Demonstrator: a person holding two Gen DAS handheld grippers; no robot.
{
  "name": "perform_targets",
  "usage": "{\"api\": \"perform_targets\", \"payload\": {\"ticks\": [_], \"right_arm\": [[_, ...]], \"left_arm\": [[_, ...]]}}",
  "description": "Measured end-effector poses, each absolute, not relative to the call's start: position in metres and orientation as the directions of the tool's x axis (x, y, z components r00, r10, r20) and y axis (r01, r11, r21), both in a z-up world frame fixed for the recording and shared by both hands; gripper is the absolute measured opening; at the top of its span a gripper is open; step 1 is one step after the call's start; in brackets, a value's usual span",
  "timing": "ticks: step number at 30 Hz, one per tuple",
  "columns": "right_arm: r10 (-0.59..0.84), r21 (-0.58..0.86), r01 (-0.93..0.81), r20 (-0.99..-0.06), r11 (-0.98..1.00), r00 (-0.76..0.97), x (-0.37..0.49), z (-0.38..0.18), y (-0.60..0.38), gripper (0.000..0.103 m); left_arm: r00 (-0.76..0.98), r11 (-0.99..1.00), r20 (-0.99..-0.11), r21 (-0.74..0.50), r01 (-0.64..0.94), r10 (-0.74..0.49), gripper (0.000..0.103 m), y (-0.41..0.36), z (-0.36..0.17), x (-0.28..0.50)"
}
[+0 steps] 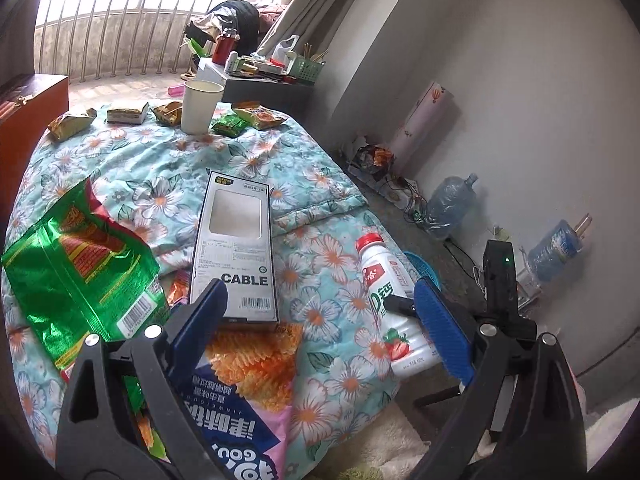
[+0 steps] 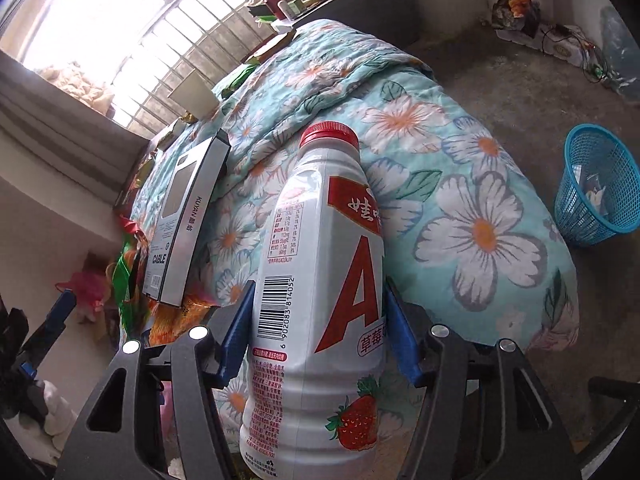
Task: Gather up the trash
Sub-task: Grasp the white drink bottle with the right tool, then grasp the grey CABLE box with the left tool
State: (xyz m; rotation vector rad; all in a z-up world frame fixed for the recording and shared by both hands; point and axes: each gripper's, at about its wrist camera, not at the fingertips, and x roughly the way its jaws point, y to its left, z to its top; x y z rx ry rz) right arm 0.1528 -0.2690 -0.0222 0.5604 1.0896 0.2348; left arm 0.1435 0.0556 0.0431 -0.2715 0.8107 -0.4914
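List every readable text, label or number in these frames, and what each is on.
"CABLE": cable box face.
"KUYAN": the box's side, right wrist view.
"A" and barcode digits "6 902083 814052": white bottle.
"GOU": pink snack bag, seen upside down.
Bottle's nutrition table, the box's small print and the green bag print: too small or blurred.

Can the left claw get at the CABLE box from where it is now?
Probably yes. The left claw is open and the CABLE box lies flat straight ahead, its near end by the left finger, nothing on top. It rests partly on a snack bag, so it may slide.
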Motion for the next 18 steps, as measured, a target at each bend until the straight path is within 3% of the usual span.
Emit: {"api": "perform_targets", "payload": {"ticks": [7,10,18], "right_arm": [[0.452,0.540,0.068,-0.761,0.839,0.466,0.149,-0.023,-0.270,0.059],[0.462,0.546,0.051,-0.752,0.836,0.469,0.149,-0.023,-0.270,0.059],[0.533,0.617,0.037,-0.708,0.786,0.463,0.145,-0.032,-0.277,0.059]], "left_arm": [[0.527,0.942,-0.800,-0.134,0.308,-0.286,0.090,0.019,0.014,0.235],[0.434,0.952,-0.867,-0.131,0.276,-0.245,0.090,0.021,-0.002,0.259],[0.322,0.949,-0.930,-0.078,0.304,-0.179,0.090,0.021,-0.018,0.284]]}}
